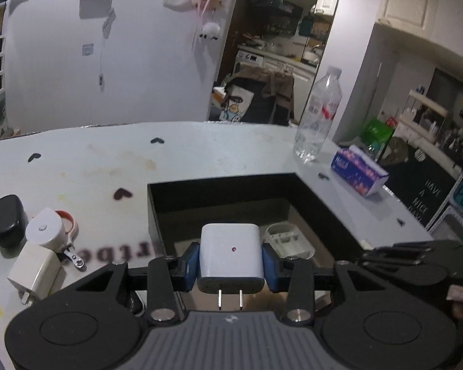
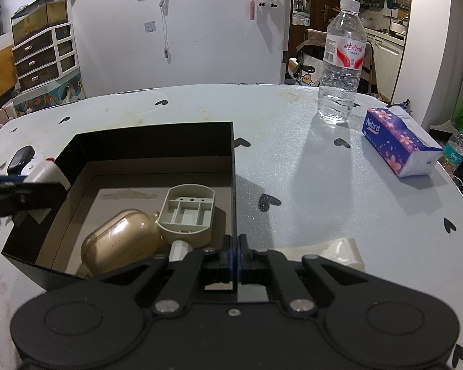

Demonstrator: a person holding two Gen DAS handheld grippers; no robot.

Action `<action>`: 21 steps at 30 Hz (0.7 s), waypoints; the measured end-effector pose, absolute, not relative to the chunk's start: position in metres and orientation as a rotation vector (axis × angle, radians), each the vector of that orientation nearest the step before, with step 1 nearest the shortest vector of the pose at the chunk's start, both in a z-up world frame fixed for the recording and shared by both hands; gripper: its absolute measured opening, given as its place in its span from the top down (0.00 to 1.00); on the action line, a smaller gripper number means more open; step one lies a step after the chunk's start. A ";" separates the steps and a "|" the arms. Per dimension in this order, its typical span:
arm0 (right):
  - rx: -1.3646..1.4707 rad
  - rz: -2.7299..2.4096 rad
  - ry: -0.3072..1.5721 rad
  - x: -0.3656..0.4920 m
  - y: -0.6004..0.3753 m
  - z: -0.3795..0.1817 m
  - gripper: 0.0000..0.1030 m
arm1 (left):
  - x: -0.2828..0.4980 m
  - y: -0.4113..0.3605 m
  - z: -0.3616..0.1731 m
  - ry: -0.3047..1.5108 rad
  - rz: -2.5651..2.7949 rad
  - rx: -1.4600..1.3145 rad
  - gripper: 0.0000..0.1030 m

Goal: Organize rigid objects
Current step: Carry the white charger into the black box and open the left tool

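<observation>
My left gripper (image 1: 230, 262) is shut on a white charger plug (image 1: 230, 246), prongs toward the camera, held over the near edge of the open black box (image 1: 157, 212). A beige compartment tray (image 2: 186, 214) and a gold glossy case (image 2: 120, 243) lie inside the box. My right gripper (image 2: 235, 257) is shut on the box's thin right wall (image 2: 233, 166) near its front corner. Left of the box on the table sit a black case (image 1: 7, 220), a white round item (image 1: 44, 229), a cream charger (image 1: 35, 269) and a nail clipper (image 1: 74, 257).
A water bottle (image 2: 339, 61) stands at the table's far right, with a purple tissue pack (image 2: 401, 141) beside it. A clear scrap of film (image 2: 333, 251) lies near my right gripper. The white table (image 2: 293, 169) has heart marks; the kitchen lies beyond.
</observation>
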State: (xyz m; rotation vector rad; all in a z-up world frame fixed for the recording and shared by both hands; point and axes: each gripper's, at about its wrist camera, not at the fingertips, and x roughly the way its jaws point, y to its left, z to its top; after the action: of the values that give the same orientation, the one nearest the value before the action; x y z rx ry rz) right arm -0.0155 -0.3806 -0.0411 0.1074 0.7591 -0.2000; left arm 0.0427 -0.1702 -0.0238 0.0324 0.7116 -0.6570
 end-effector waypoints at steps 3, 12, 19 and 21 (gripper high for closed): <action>0.107 -0.201 0.759 -0.016 -0.381 -0.041 0.97 | 0.045 -0.171 -0.025 0.721 -0.649 0.043 0.58; 0.106 -0.201 0.759 -0.015 -0.380 -0.041 0.97 | 0.044 -0.172 -0.025 0.735 -0.647 0.072 0.58; 0.104 -0.198 0.761 -0.016 -0.381 -0.042 0.97 | 0.039 -0.172 -0.021 0.716 -0.665 0.083 0.31; 0.105 -0.198 0.761 -0.016 -0.381 -0.042 0.97 | 0.037 -0.174 -0.021 0.716 -0.667 0.095 0.31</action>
State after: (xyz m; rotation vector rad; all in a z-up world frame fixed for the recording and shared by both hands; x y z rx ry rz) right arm -0.0156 -0.3809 -0.0416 0.1052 0.7605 -0.1979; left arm 0.0373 -0.1740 -0.0206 0.0951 0.7160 -0.6670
